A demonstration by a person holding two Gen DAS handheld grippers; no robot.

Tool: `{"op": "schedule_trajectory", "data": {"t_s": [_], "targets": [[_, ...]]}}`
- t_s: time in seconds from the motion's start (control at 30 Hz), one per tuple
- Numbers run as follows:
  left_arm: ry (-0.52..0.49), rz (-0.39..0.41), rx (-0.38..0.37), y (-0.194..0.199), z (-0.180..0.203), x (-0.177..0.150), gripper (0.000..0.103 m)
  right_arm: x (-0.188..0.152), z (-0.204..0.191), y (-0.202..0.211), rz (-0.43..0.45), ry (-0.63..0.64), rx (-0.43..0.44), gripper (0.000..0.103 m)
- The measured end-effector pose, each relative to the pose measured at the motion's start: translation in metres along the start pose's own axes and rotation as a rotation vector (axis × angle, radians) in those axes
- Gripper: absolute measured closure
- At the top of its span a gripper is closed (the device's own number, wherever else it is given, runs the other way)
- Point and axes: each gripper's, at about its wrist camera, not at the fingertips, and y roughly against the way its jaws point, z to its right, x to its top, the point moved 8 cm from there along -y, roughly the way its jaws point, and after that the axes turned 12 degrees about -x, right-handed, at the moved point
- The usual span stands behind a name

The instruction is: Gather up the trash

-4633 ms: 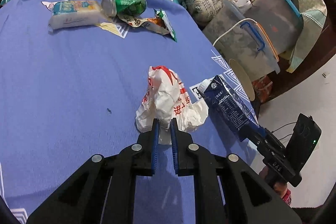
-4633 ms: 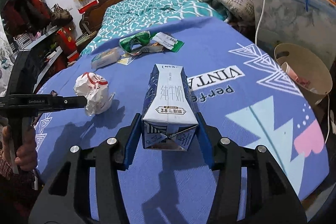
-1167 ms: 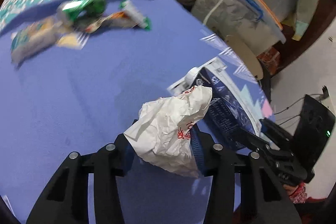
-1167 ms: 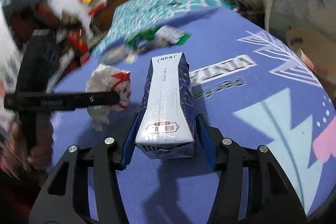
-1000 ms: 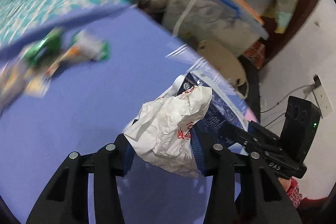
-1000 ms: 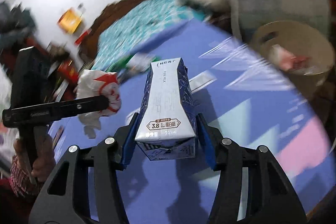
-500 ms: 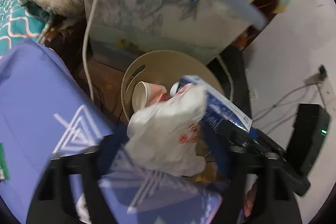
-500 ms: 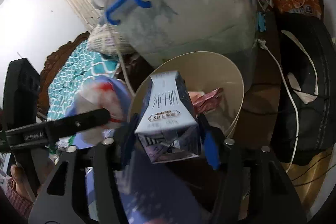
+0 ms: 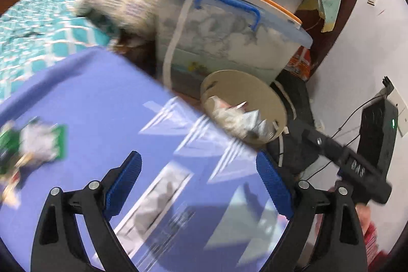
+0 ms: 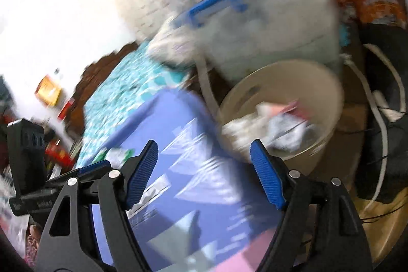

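Left gripper (image 9: pixel 197 181): jaws stood wide, nothing between the blue pads; only the purple bed cover (image 9: pixel 84 103) showed through the gap.
Right gripper (image 10: pixel 204 171): jaws spread but closing slightly, nothing between them; the bin lay just past the right-hand pad.
Trash bin (image 9: pixel 276 103): a round beige tub on the floor, just beside the edge of the bed and in front of a clear storage box (image 9: pixel 229 42) with a blue handle.
Bin contents (image 10: pixel 270 126): crumpled white and pinkish pieces lay inside; blur kept me from telling them apart.
Remaining trash (image 9: pixel 30 144): a smeared green-and-white cluster of litter sat on the bed cover at the far left of the left wrist view, well apart from the bin.
Step in hand, as I judged it: both hands were empty by the bin, so the next job was to go for the litter left on the cover.
Doing it well: bring the jaws in open and low over one piece at a time, closing only once a pad sits on each side; thin wrappers will likely need pinching at a raised fold without gathering the cover.
Risk: the two grippers were close together, so sending them to separate pieces would avoid a clash.
Visibility: both views were blurred.
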Motion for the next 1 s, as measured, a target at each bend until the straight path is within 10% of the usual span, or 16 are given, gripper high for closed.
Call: {"op": "schedule_trajectory", "data": {"t_s": [0.33, 0.57, 1.0], "targets": [[0.243, 0.08, 0.255, 0.12, -0.136, -0.115, 0.016, -0.084, -0.173, -0.057, -0.235, 0.263, 0.181, 0.034], [0.488, 0.2, 0.282, 0.168, -0.214, -0.15, 0.018, -0.045, -0.291, -0.15, -0.338, 0.368, 0.246, 0.037], [0.449, 0.288, 0.264, 0.177, -0.206, -0.145, 0.019, -0.048, -0.398, -0.339, -0.598, 0.627, 0.109, 0.037]]}}
